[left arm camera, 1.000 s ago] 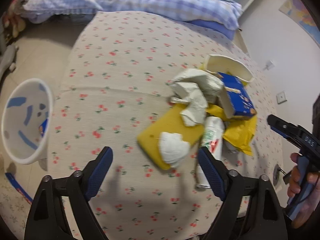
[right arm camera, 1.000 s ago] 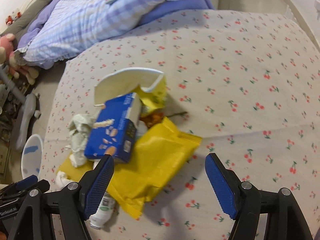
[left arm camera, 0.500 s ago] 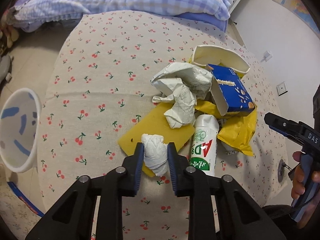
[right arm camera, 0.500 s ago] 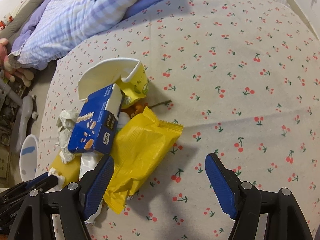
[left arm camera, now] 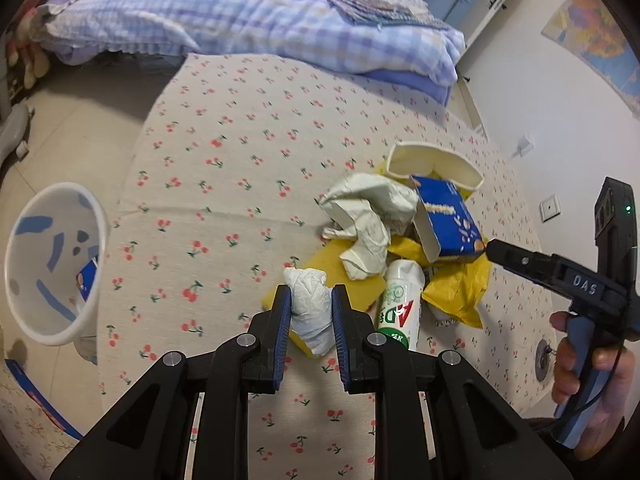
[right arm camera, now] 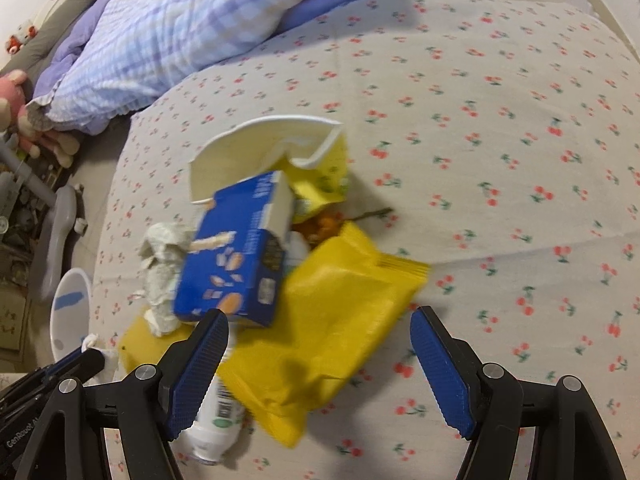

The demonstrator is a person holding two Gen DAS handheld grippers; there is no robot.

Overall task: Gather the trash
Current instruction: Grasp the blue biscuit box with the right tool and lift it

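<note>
Left wrist view: left gripper (left arm camera: 308, 320) has its blue-padded jaws pinched narrow on a crumpled white tissue wad (left arm camera: 310, 312), held just above a flat yellow sponge-like pad (left arm camera: 352, 272) on the cherry-print bedsheet (left arm camera: 224, 200). Jaws just closed onto it.

Rest of trash pile sits right of the wad: crumpled pale paper (left arm camera: 368, 216), blue cardboard snack box (left arm camera: 448, 220), white plastic drink bottle w/ green-red label (left arm camera: 400, 304), yellow foil bag (left arm camera: 460, 284), torn white paper bowl (left arm camera: 436, 164). White plastic bin w/ blue patches (left arm camera: 52, 264) stands on the floor at left, well apart.

Right wrist view: right gripper (right arm camera: 318, 364) has jaws wide, nothing between pads, hovering over the yellow bag (right arm camera: 336, 328) and box (right arm camera: 240, 256).
</note>
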